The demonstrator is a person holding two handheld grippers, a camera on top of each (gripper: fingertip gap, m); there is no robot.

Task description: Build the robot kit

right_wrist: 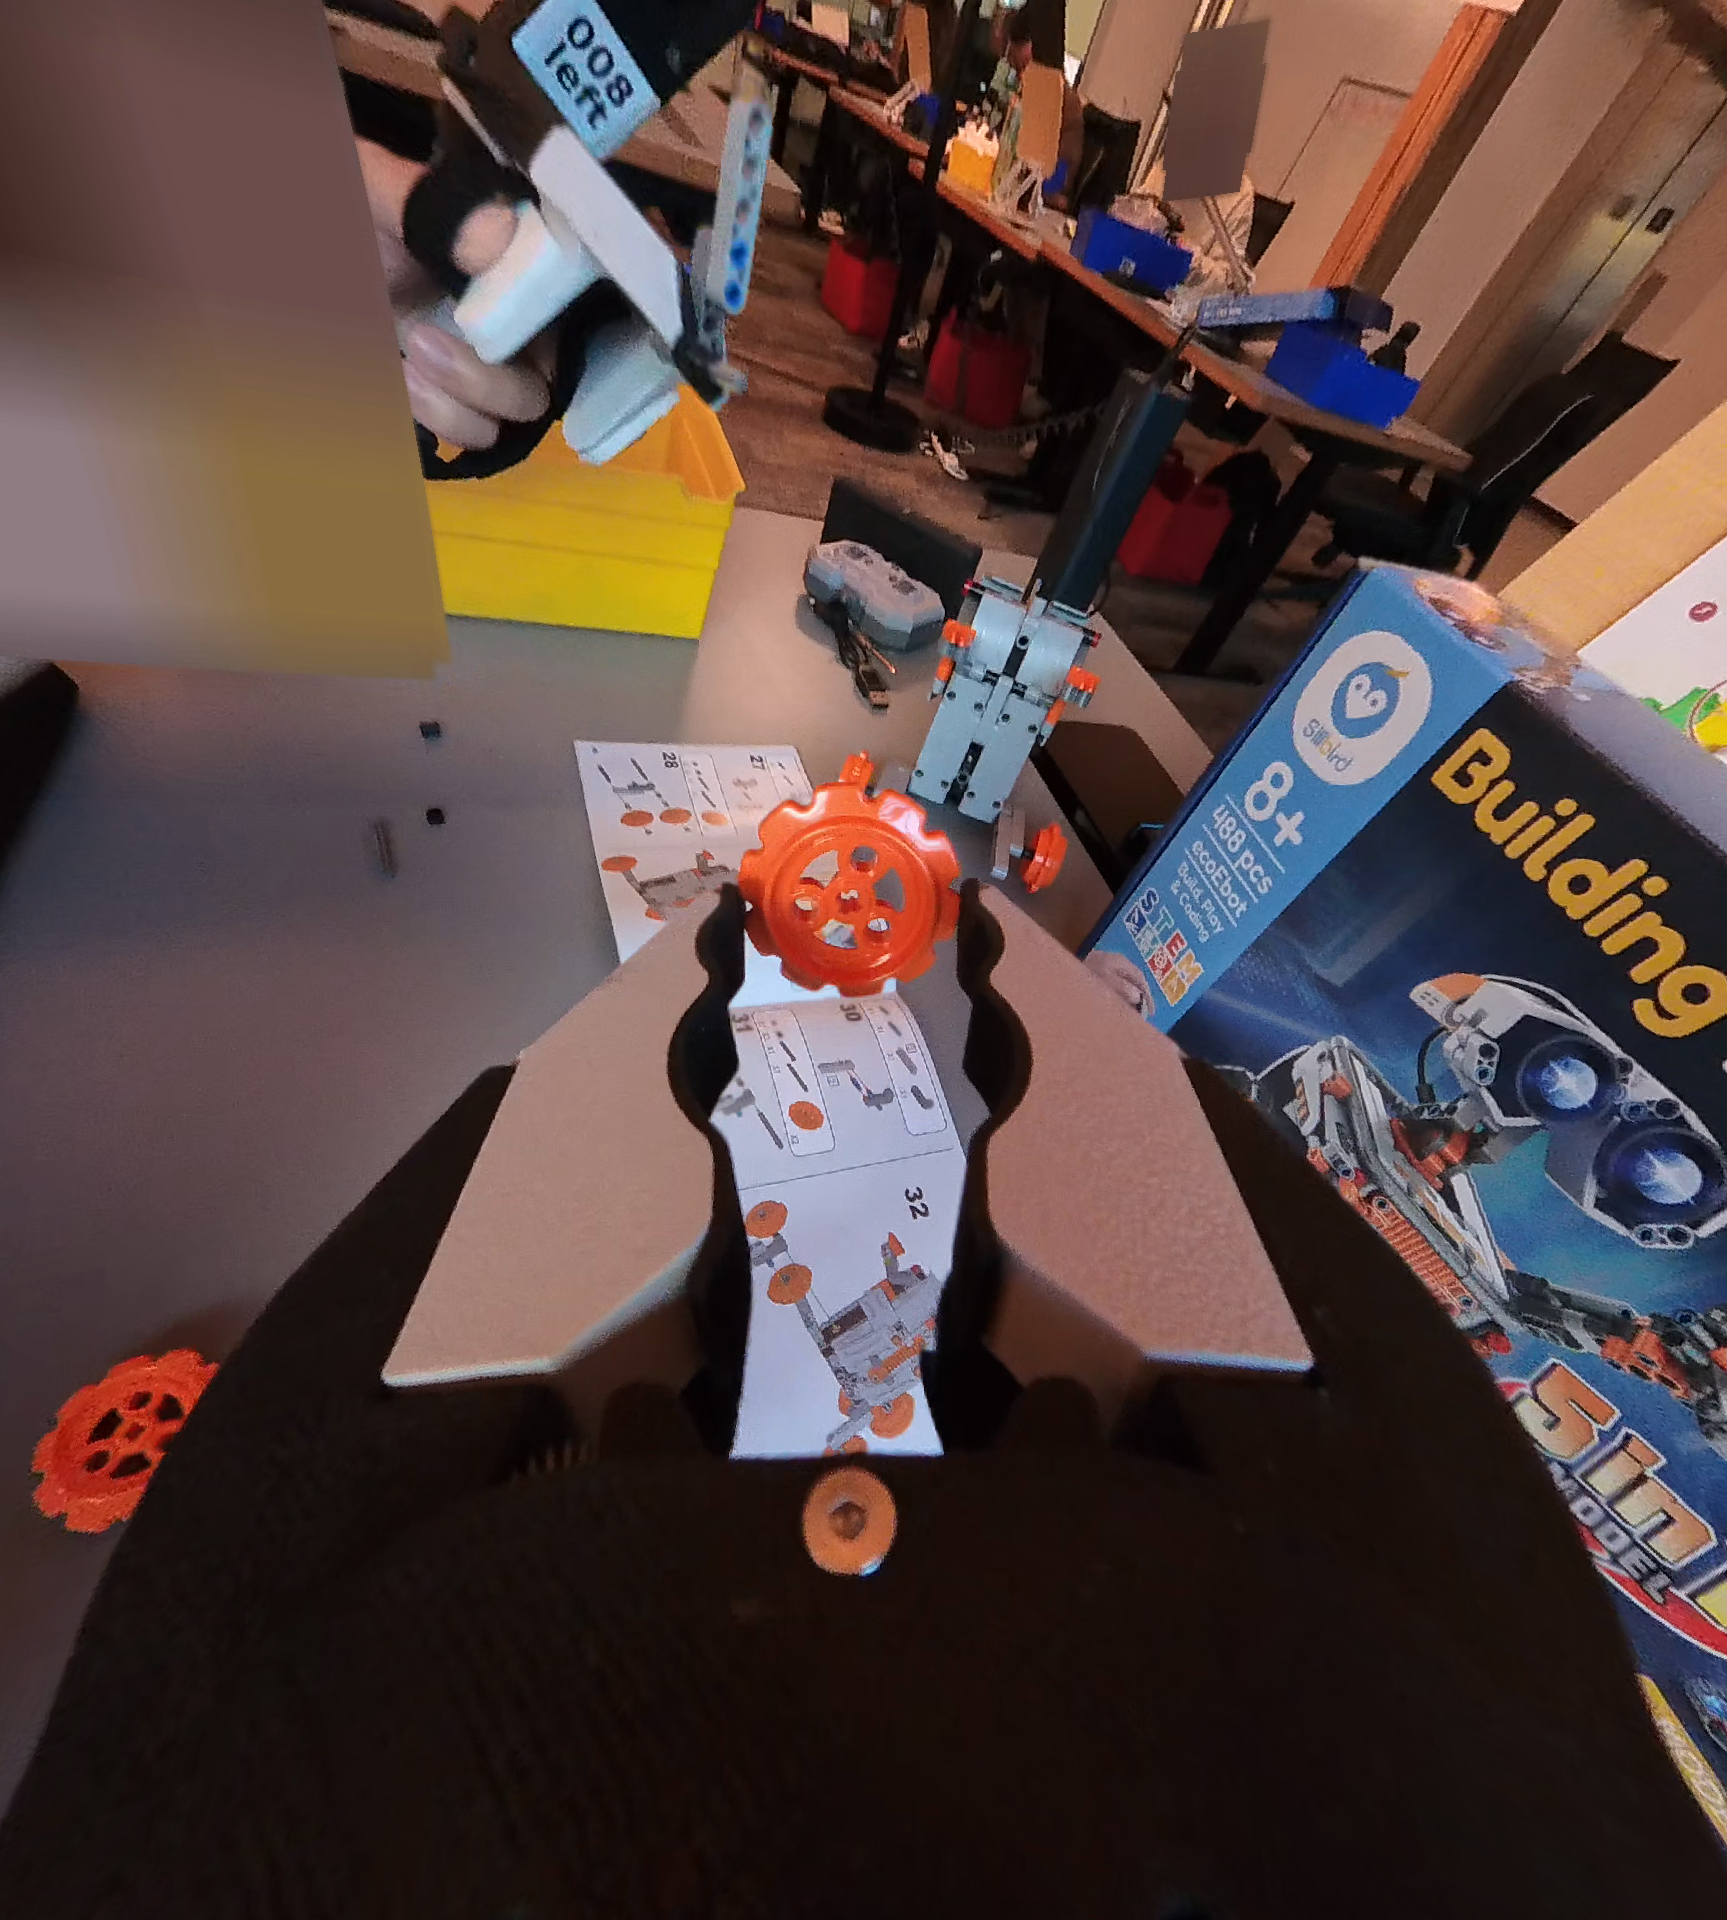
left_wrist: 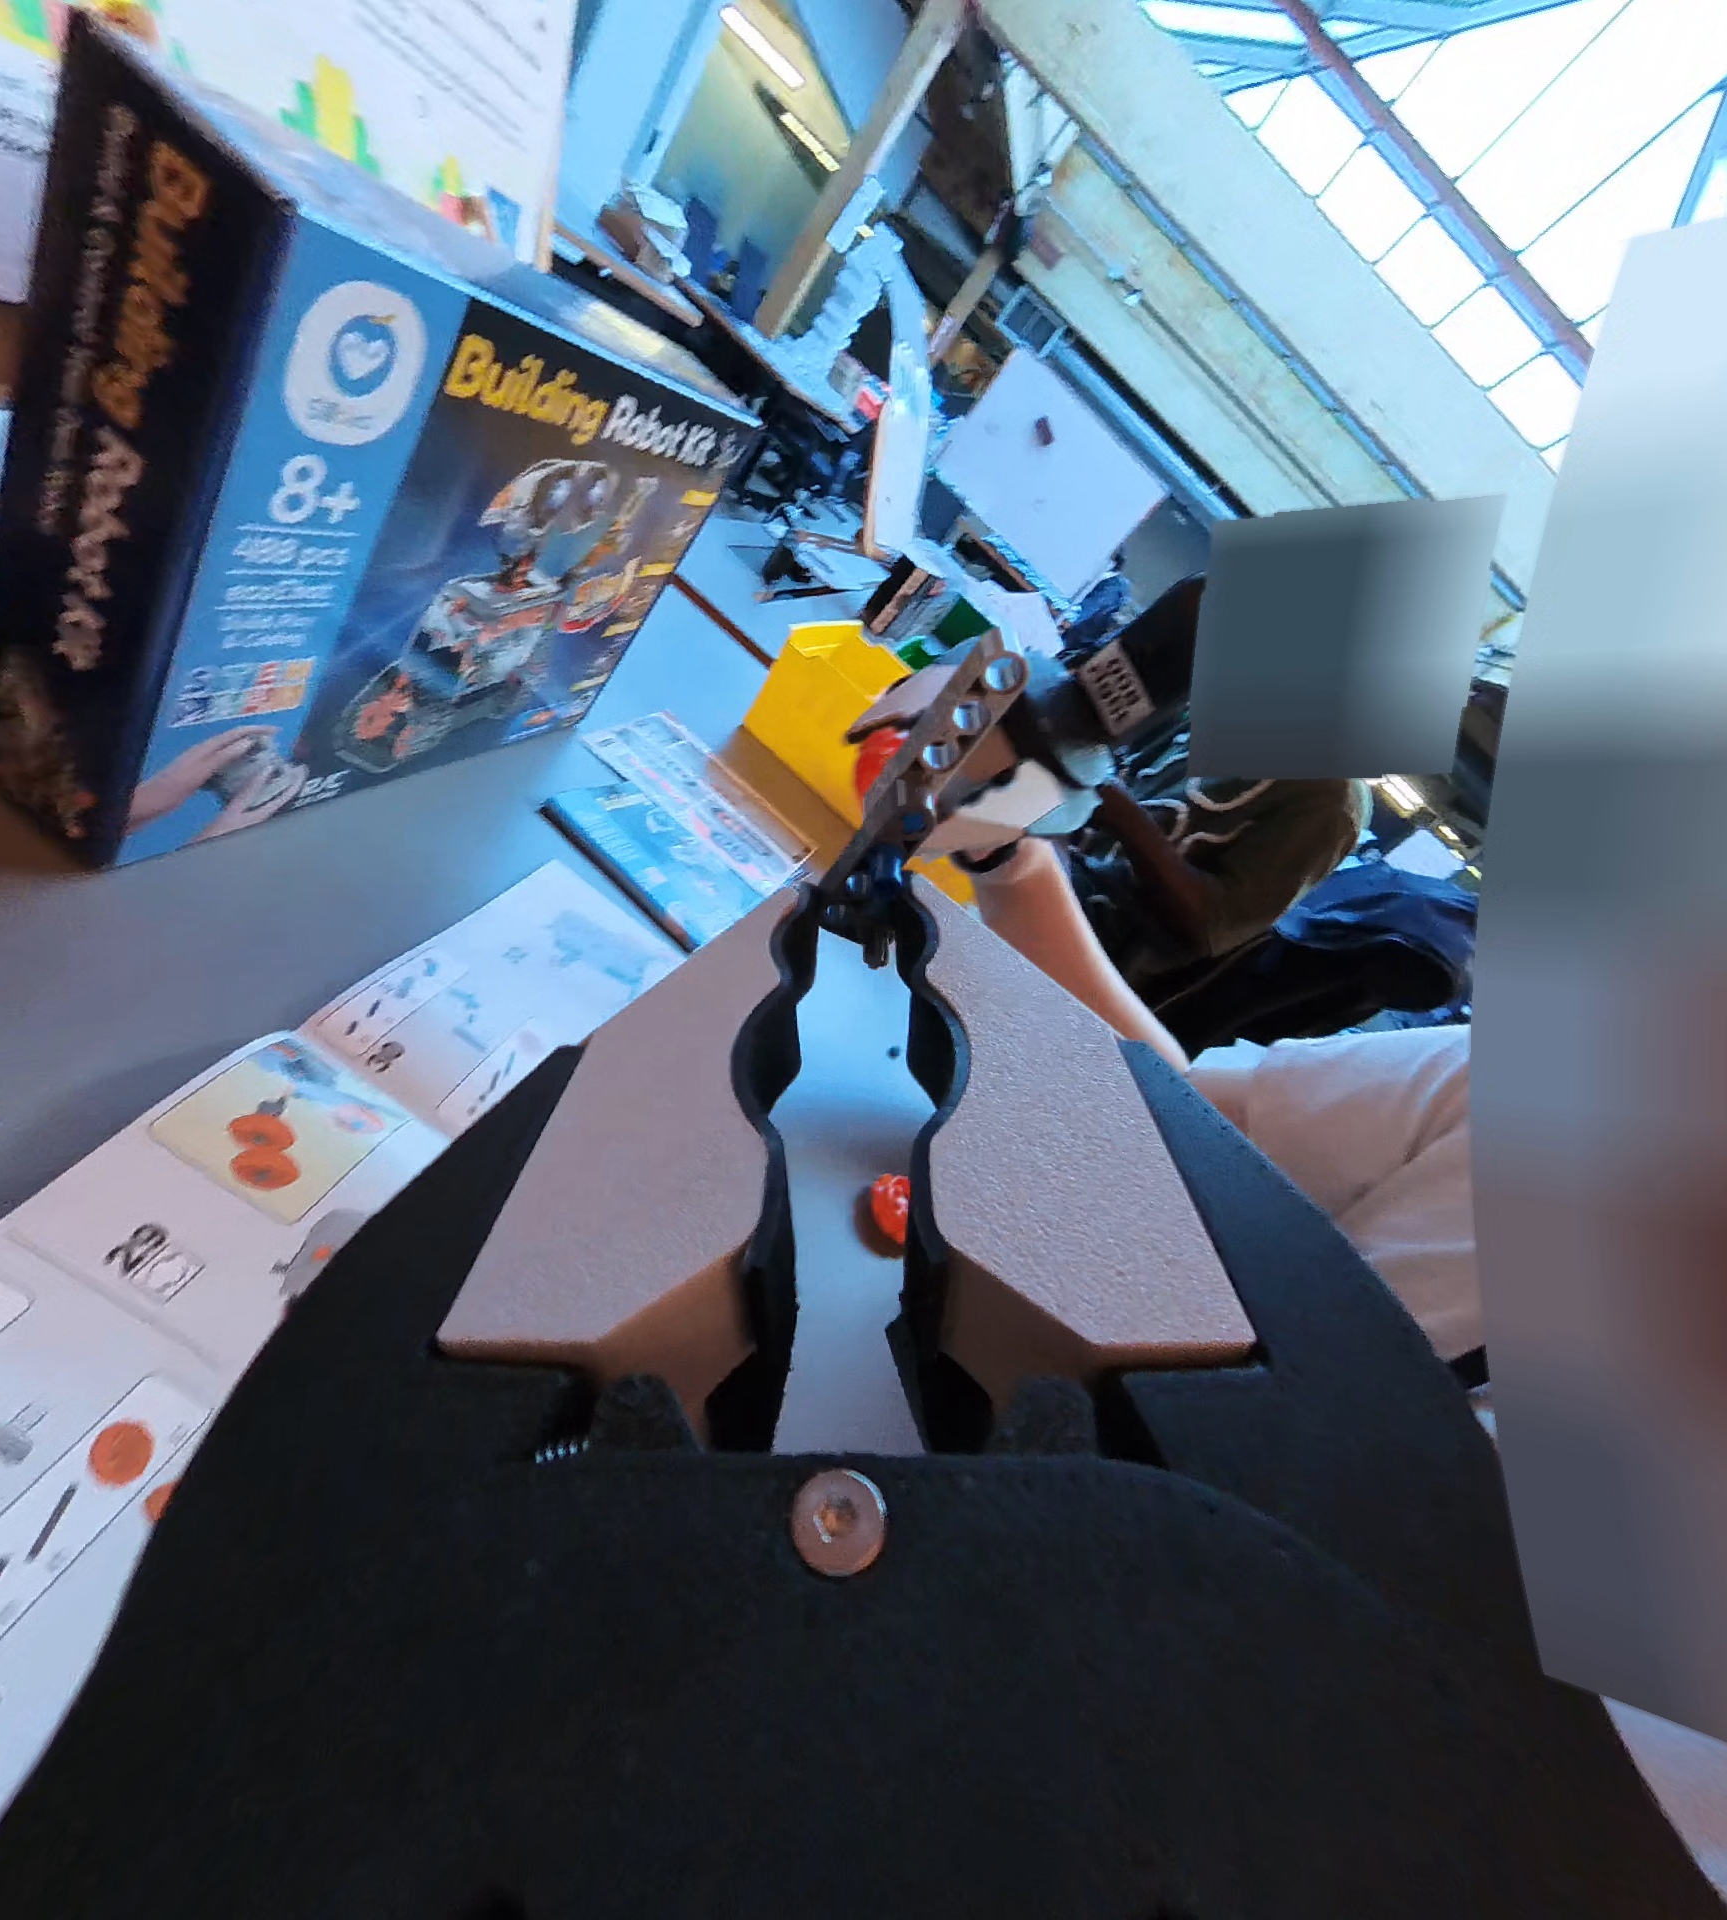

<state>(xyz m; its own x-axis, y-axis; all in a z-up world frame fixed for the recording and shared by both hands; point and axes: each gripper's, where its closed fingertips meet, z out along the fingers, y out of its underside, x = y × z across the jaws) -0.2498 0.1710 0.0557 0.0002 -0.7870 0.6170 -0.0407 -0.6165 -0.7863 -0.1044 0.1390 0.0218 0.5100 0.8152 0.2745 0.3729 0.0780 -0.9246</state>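
Note:
My left gripper (left_wrist: 859,914) is shut on the lower end of a grey beam with holes (left_wrist: 952,727), which has blue and black pins at its base and is held up in the air. My right gripper (right_wrist: 848,906) is shut on an orange toothed wheel (right_wrist: 848,899) and holds it above the instruction booklet (right_wrist: 838,1174). In the right wrist view the left gripper (right_wrist: 703,343) shows at the upper left with the beam (right_wrist: 747,177) upright. In the left wrist view the right gripper (left_wrist: 1030,774) shows just behind the beam, with the wheel (left_wrist: 880,756) partly hidden.
A blue kit box (right_wrist: 1461,1039) stands on the right of the grey table (right_wrist: 215,1039). A yellow bin (right_wrist: 578,540), a grey control unit (right_wrist: 869,597) and a partly built grey model (right_wrist: 1004,696) lie farther back. A second orange wheel (right_wrist: 111,1439) lies at the near left. One gripper's finger ends stand about 15 cm off the other's.

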